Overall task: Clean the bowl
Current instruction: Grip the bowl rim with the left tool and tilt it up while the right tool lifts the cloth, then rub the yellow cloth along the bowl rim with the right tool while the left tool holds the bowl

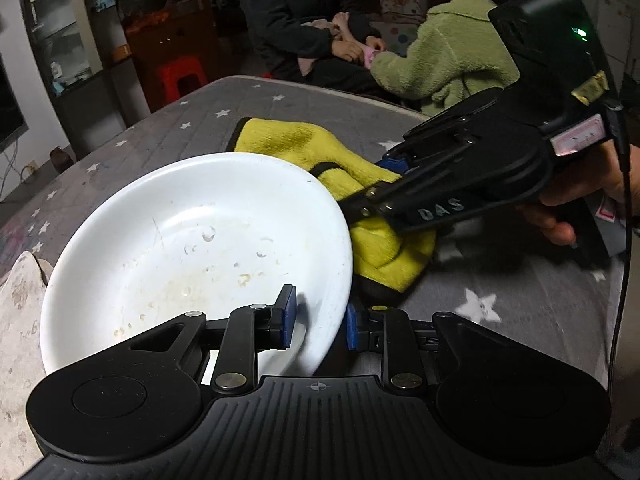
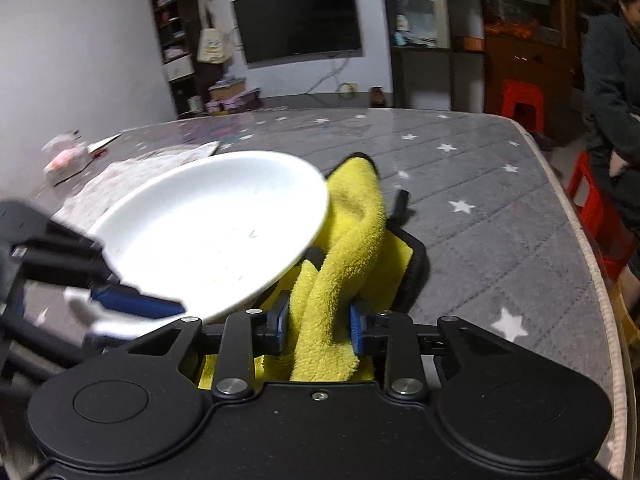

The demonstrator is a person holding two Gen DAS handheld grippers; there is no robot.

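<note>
A white shallow bowl (image 1: pixel 192 248) with dried food specks inside is tilted up off the grey star-patterned table. My left gripper (image 1: pixel 320 320) is shut on the bowl's near rim, one blue pad inside and one outside. The bowl also shows in the right wrist view (image 2: pixel 216 228), with the left gripper (image 2: pixel 132 300) blurred at its lower left. My right gripper (image 2: pixel 318 330) is shut on a yellow cloth (image 2: pixel 344 248) just right of the bowl. In the left wrist view the right gripper (image 1: pixel 360 204) holds the cloth (image 1: pixel 304 144) at the bowl's right edge.
A crumpled patterned paper or cloth (image 1: pixel 20 320) lies left of the bowl. Two people (image 1: pixel 440 52) sit beyond the table's far edge. The table's right edge (image 2: pixel 576 216) runs past red stools (image 2: pixel 520 104). Small items (image 2: pixel 66 156) sit at the far left.
</note>
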